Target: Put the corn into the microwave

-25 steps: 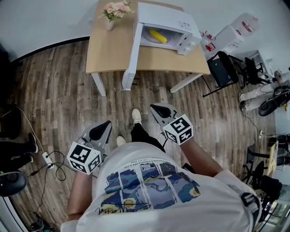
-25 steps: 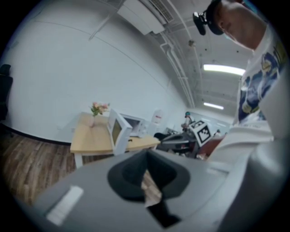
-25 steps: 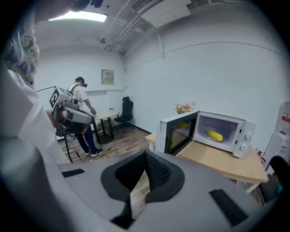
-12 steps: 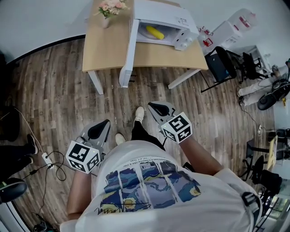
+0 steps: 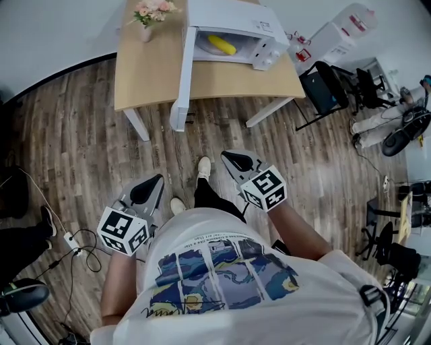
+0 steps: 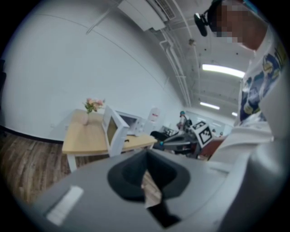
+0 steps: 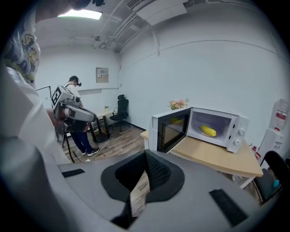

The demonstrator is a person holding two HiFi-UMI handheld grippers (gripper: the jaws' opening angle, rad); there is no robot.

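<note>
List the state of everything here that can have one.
Microwave door: swung wide open.
Corn: lying inside the microwave.
Left gripper: shut, empty.
Right gripper: shut, empty.
Flower vase: upright on the table.

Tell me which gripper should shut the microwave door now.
Left, probably. The door juts toward the person on the side of the left gripper, outer face turned leftward for a push. The right gripper faces its inner side. Both are shut, empty, short of it.
</note>
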